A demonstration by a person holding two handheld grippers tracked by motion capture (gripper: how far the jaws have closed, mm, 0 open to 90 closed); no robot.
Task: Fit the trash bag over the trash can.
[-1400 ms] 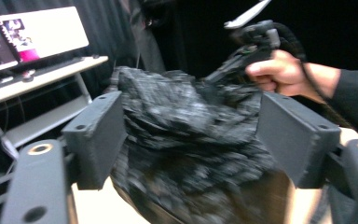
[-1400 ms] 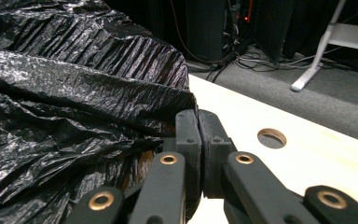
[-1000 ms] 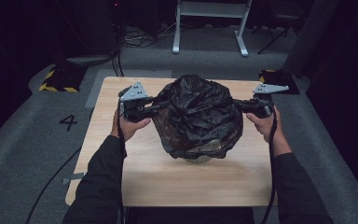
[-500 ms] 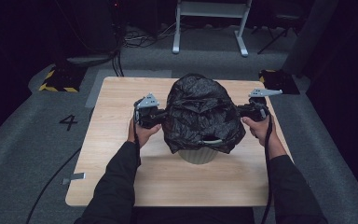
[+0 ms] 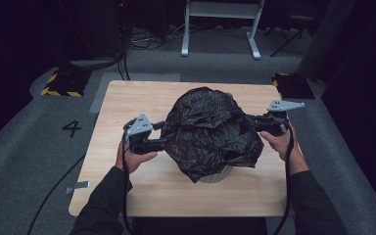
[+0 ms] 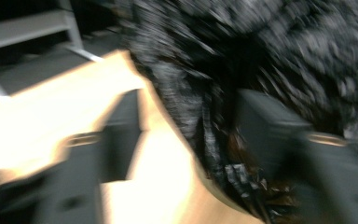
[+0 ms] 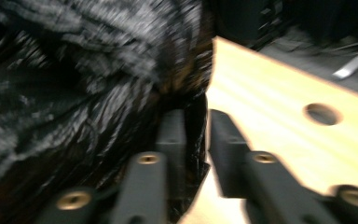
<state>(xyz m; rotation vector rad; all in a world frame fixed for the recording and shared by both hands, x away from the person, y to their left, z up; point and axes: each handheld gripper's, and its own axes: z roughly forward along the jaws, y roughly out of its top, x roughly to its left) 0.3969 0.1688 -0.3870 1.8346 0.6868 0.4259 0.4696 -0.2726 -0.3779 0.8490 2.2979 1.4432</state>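
Observation:
A crumpled black plastic bag is draped over a small pale bin in the middle of the wooden table. My left gripper is at the bag's left side. In the blurred left gripper view its jaws stand wide apart, with a fold of the bag hanging between them. My right gripper is at the bag's right side. In the right gripper view it is shut on a thin edge of the bag.
A round hole is cut in the tabletop near the right gripper. Behind the table stands a white metal frame. Yellow-and-black striped blocks lie on the grey floor at both far corners. A cable trails off at the left.
Both grippers have moved inward and toward the person, so the bag went from stretched wide to bunched over the bin. The left gripper's jaws now stand apart.

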